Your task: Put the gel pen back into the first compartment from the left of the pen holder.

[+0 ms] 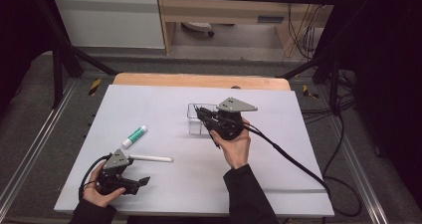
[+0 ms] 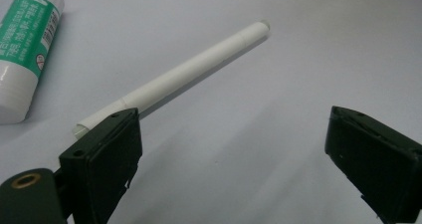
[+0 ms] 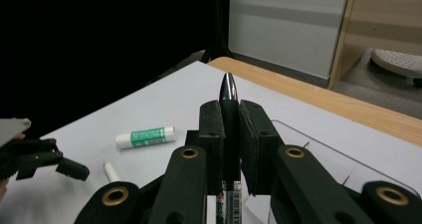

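My right gripper [image 1: 203, 115] is shut on a dark pen [image 3: 229, 92] with a silver tip that sticks up past the pads [image 3: 211, 122]. It hangs over a clear plastic box [image 1: 195, 120] near the middle of the white board; the box rim [image 3: 348, 157] lies just beyond the jaws. My left gripper [image 2: 234, 129] rests open at the front left, nothing between its jaws. A white pen [image 2: 189, 72] lies just past its left jaw. A green and white glue stick [image 2: 25, 50] lies farther out. From above, the left gripper [image 1: 137, 173] sits beside the white pen [image 1: 149, 159] and glue stick [image 1: 134, 136].
The white board [image 1: 164, 189] covers a wooden table [image 1: 199, 79]. A black cable [image 1: 293, 162] trails from the right gripper off the right edge. Dark frame bars [image 1: 64, 50] and floor surround the table.
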A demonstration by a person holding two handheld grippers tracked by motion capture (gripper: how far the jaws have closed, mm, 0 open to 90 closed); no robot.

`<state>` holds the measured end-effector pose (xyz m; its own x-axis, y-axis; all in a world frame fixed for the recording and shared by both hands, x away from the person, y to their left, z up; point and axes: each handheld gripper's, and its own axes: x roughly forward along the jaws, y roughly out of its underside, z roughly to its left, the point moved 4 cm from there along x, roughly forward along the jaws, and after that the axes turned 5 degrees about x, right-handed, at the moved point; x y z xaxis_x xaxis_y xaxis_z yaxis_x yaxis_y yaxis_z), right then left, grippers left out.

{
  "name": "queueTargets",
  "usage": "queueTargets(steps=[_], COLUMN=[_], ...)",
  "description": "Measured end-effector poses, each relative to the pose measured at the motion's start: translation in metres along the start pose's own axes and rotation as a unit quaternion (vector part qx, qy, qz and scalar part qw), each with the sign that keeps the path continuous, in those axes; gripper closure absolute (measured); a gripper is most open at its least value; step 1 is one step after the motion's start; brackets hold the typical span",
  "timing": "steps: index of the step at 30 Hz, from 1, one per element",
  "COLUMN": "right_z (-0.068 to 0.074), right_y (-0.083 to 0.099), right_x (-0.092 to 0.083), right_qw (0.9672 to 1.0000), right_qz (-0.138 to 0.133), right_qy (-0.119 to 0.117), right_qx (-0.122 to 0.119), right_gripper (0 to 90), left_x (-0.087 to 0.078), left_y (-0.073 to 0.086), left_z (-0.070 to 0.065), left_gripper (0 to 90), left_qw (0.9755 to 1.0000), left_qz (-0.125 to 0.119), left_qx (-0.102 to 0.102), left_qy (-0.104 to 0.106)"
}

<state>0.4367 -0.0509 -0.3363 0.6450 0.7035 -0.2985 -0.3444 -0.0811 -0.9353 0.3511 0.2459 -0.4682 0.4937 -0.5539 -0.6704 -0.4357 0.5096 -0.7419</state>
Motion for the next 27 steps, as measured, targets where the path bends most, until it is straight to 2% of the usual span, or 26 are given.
queueTargets(steps=[6, 13, 18, 27], right_z=[-0.006, -0.009, -0.014, -0.027], right_y=[-0.008, -0.024, -0.034, -0.04], right_x=[0.009, 0.02, 0.03, 0.054], right_qw=[0.9998, 0.9985, 0.9976, 0.9966], right_qz=[-0.017, -0.052, -0.066, -0.076], right_qy=[0.004, 0.013, 0.02, 0.022], right_qx=[0.01, 0.012, 0.014, 0.023], right_gripper=[81.0, 81.0, 81.0, 81.0], left_x=[0.0, 0.0, 0.0, 0.0], left_y=[0.0, 0.0, 0.0, 0.0], left_z=[0.0, 0.0, 0.0, 0.0], left_gripper=[7.6, 7.6, 7.7, 7.7], left_qw=[1.0, 1.0, 1.0, 1.0], left_qz=[-0.002, -0.003, -0.001, -0.001], left_qx=[-0.001, -0.001, 0.0, 0.001], left_qy=[0.0, 0.001, 0.0, 0.001])
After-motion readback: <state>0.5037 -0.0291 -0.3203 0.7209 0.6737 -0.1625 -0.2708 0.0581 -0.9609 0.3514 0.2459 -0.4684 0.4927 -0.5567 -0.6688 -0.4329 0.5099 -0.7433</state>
